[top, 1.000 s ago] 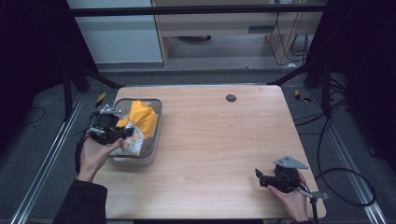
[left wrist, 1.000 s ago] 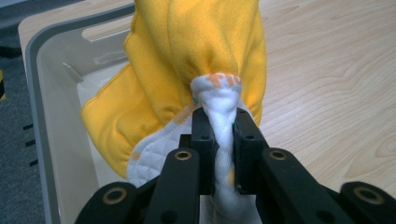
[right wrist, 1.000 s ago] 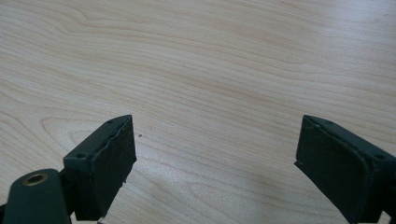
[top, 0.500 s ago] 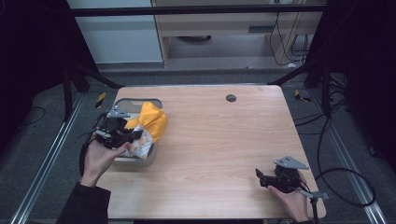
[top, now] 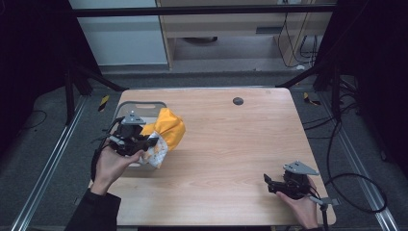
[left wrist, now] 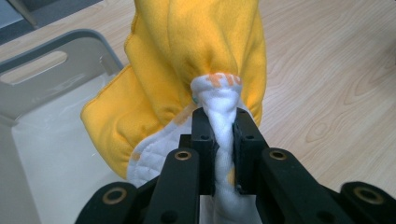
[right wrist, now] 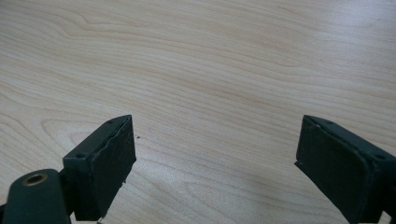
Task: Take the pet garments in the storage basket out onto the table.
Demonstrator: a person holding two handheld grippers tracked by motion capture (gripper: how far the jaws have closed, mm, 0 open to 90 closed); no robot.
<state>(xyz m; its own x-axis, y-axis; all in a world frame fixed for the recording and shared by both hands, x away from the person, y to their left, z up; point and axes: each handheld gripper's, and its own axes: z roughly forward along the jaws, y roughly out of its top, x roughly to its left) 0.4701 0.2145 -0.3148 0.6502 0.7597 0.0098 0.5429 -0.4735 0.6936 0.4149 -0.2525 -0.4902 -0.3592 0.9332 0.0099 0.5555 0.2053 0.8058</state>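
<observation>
The left hand-held gripper [left wrist: 219, 140] pinches a bunched white fold of the soft, light yellow-and-white quilted cloth [top: 166, 131] above the grey plastic bin [top: 139, 107]; the right hand-held gripper [right wrist: 215, 168] stands wide, empty.

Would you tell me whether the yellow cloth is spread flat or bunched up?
Bunched up. The left gripper pinches a twisted white fold of the yellow cloth, which hangs gathered over the grey bin's edge.
</observation>
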